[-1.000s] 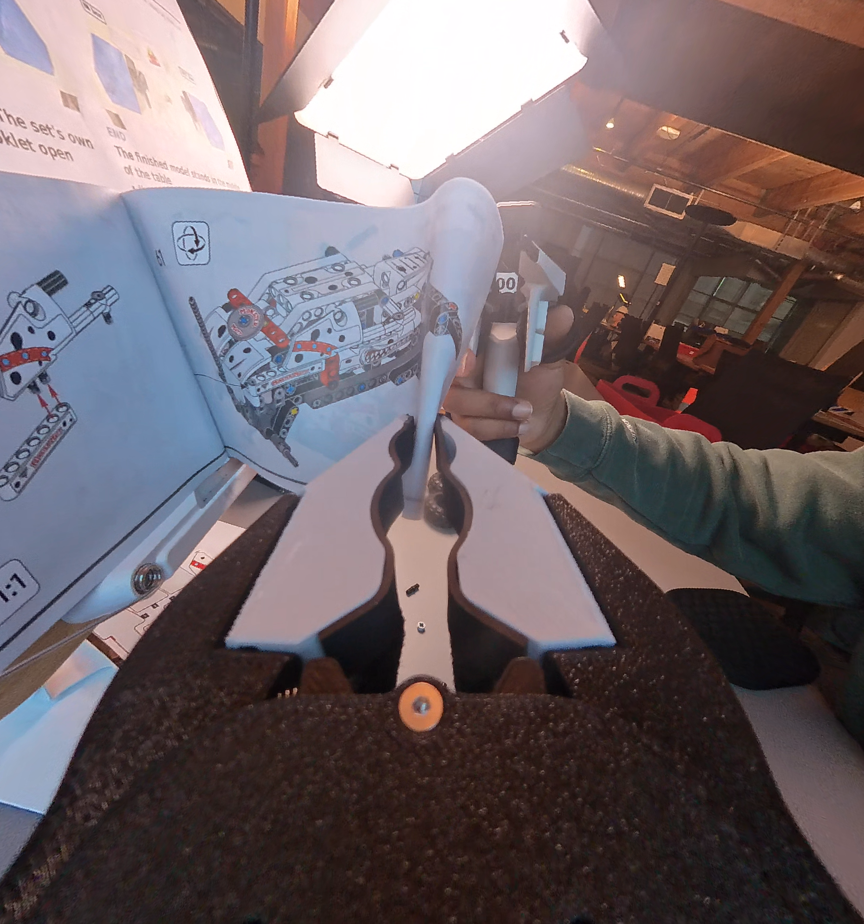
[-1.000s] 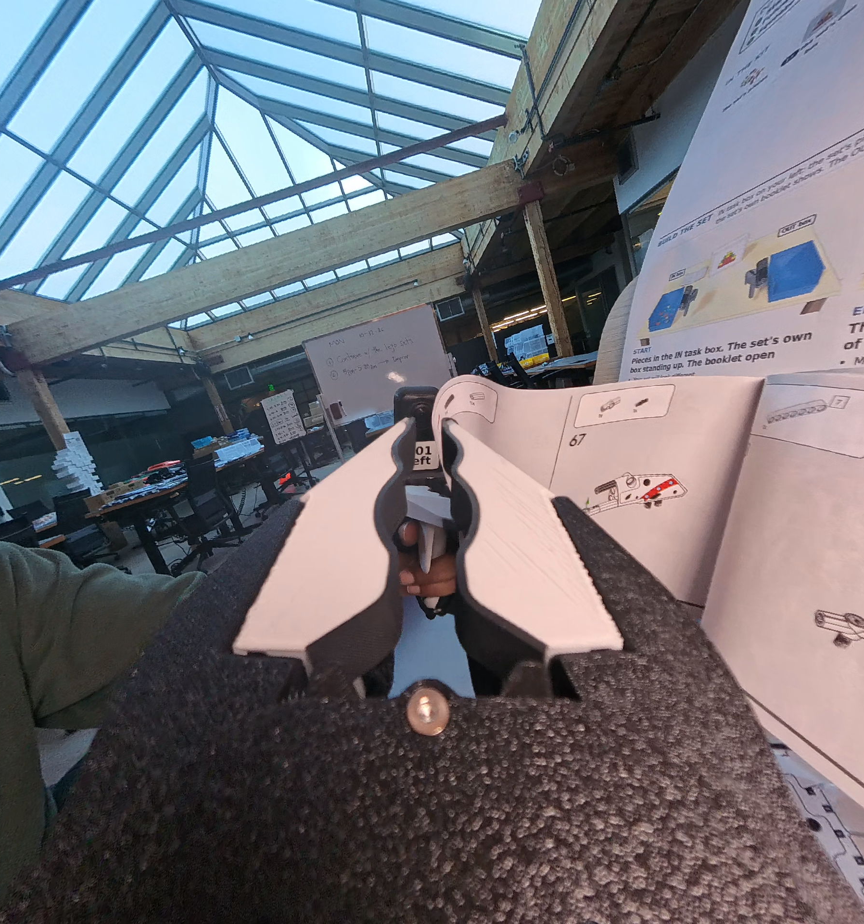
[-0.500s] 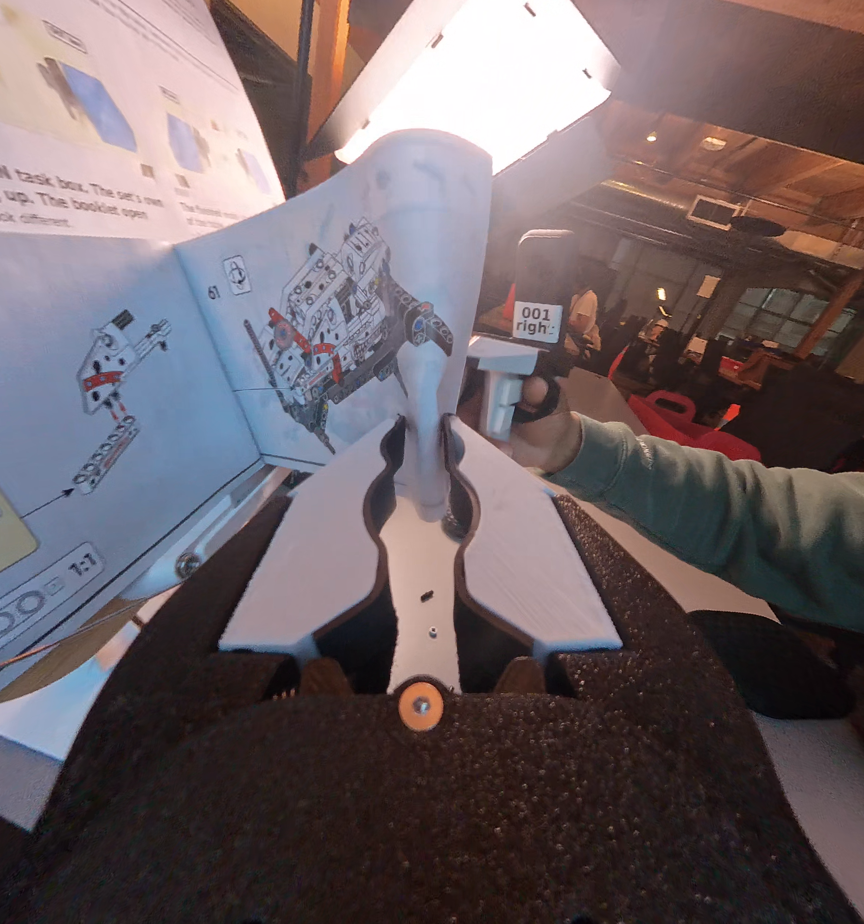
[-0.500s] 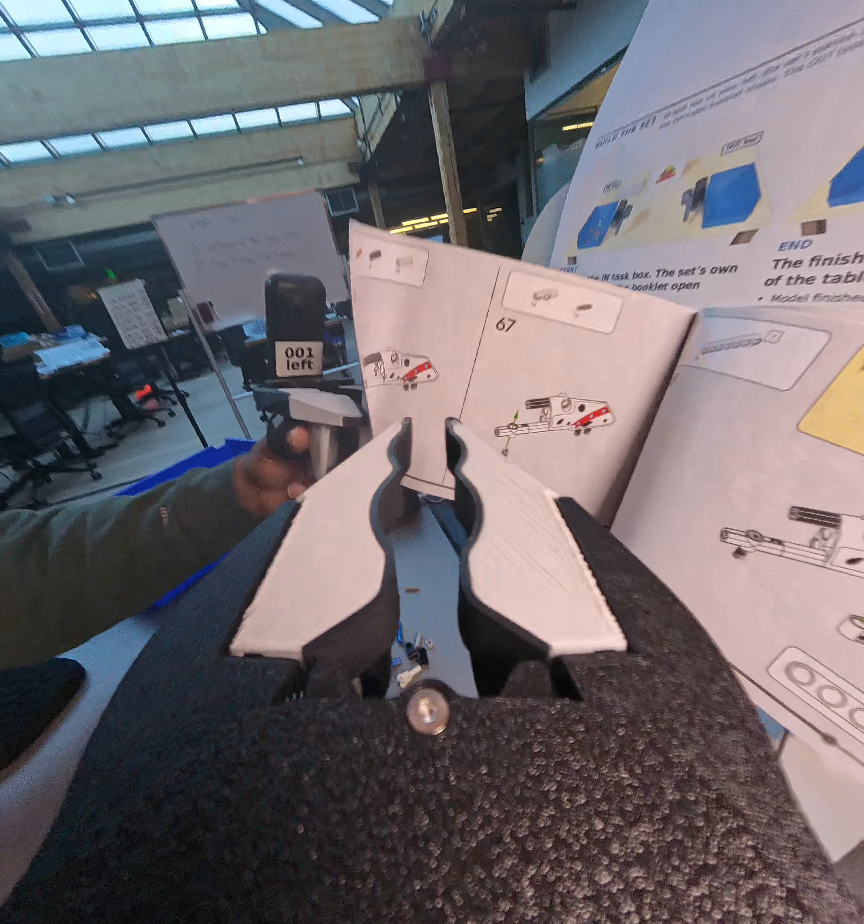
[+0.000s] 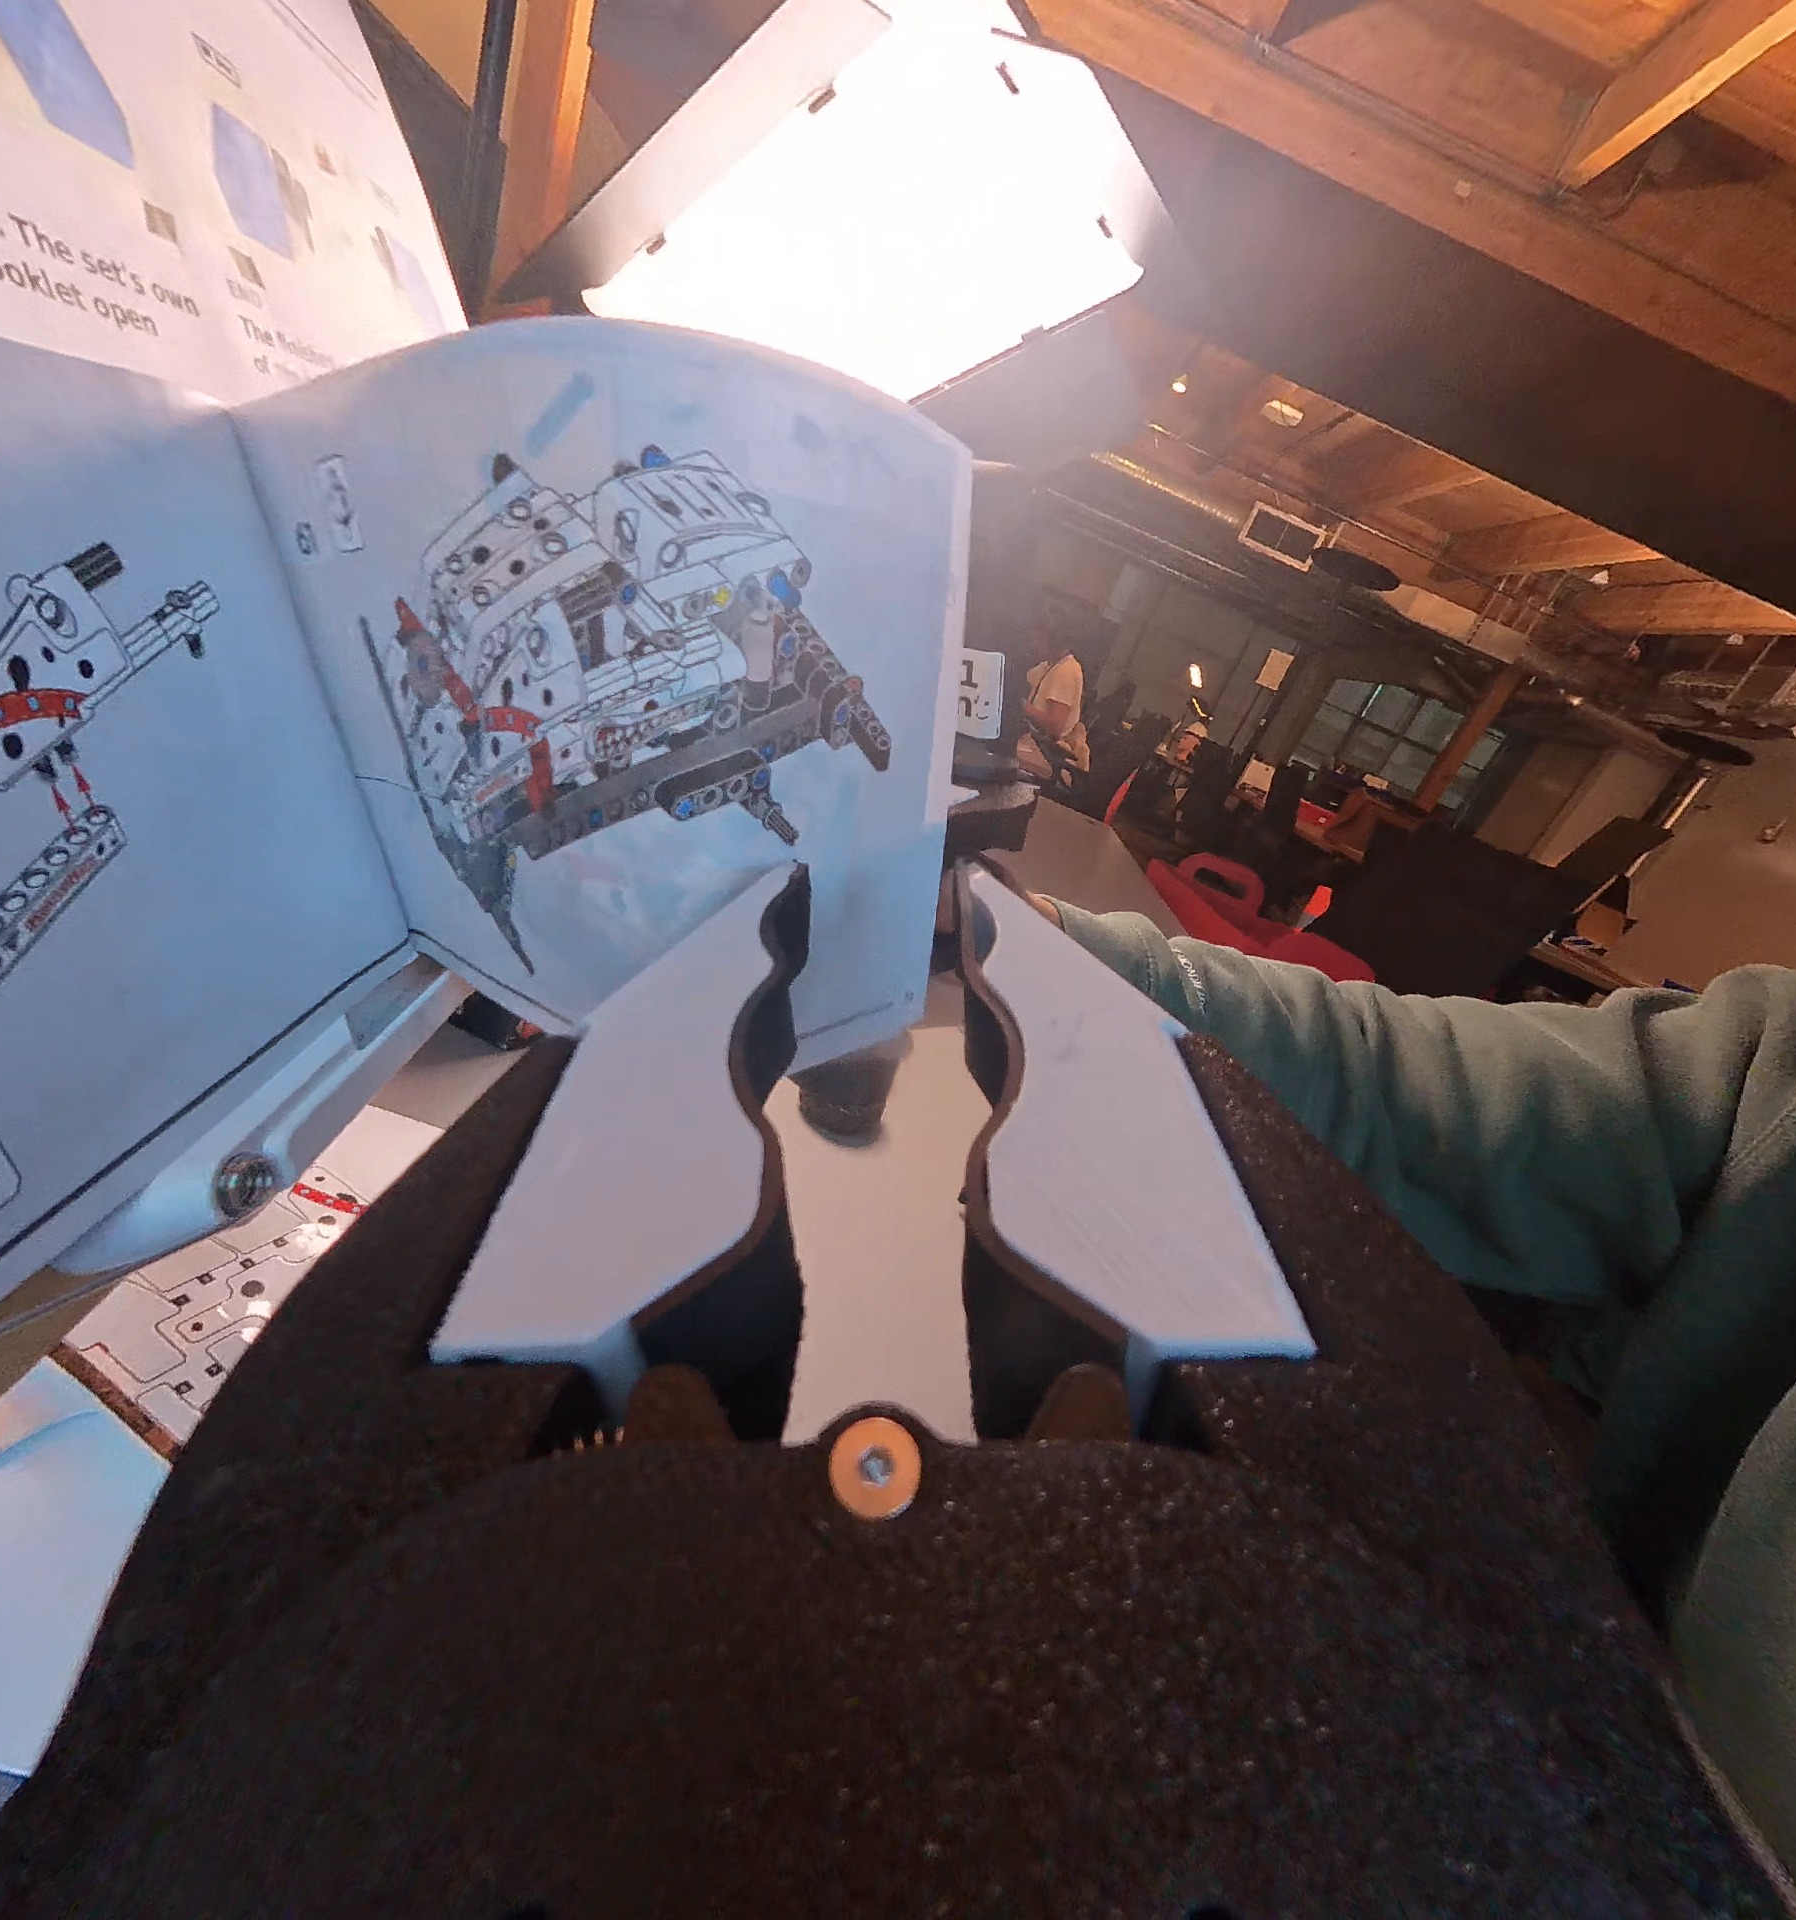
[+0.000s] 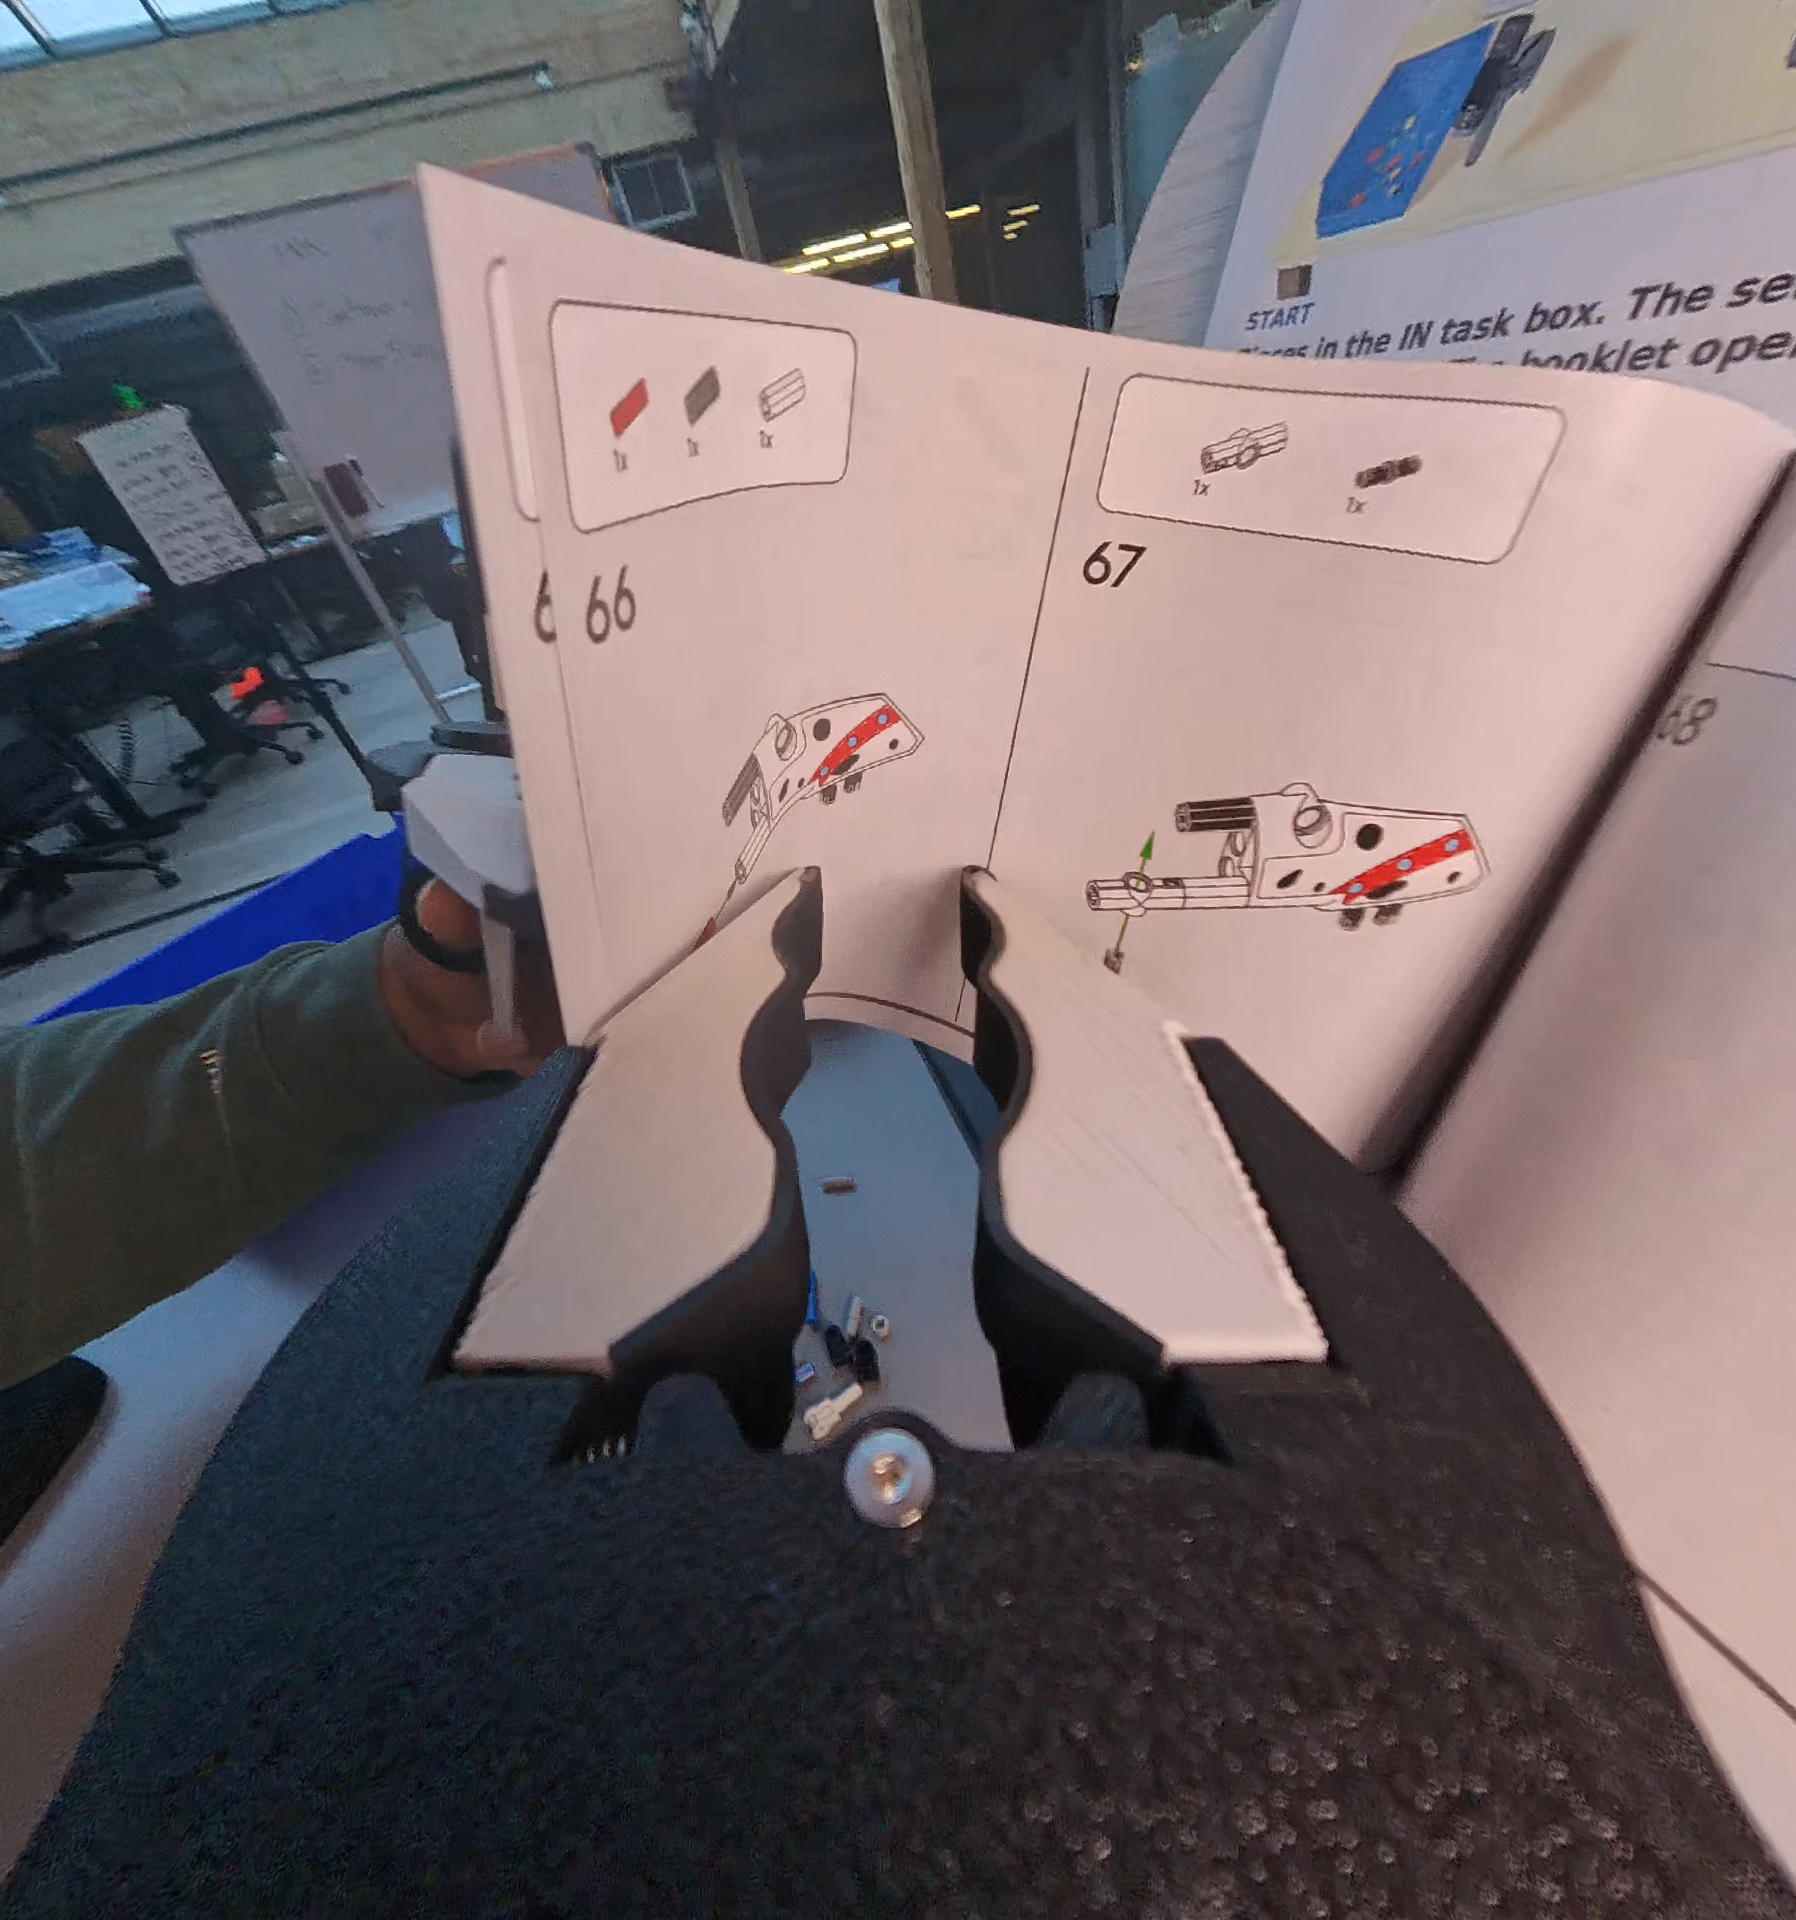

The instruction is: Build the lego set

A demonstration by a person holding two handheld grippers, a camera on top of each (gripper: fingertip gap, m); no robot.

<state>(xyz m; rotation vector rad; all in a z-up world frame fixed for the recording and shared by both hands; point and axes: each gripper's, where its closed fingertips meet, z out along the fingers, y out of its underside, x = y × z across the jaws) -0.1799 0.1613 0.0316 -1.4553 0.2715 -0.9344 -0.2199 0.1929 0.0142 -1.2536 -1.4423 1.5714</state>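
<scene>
The instruction booklet stands open on its stand, with one page lifted and curling upright. My left gripper is open, and the loose lower corner of that page hangs between its jaws without being pinched. My right gripper is open and empty, just in front of the lifted pages seen from their other side. Several small lego pieces lie on the grey table between its fingers. The left gripper's white body shows behind the page's edge. The right gripper is mostly hidden behind the page in the left wrist view.
A printed task poster stands behind the booklet and also shows in the right wrist view. The white booklet stand rests over a printed sheet. A blue box sits at far left. A green sleeve reaches in from the right.
My left gripper was shut on the page's edge and has now opened, letting the page go. My right gripper has opened too, and the page has swung over to show its full face.
</scene>
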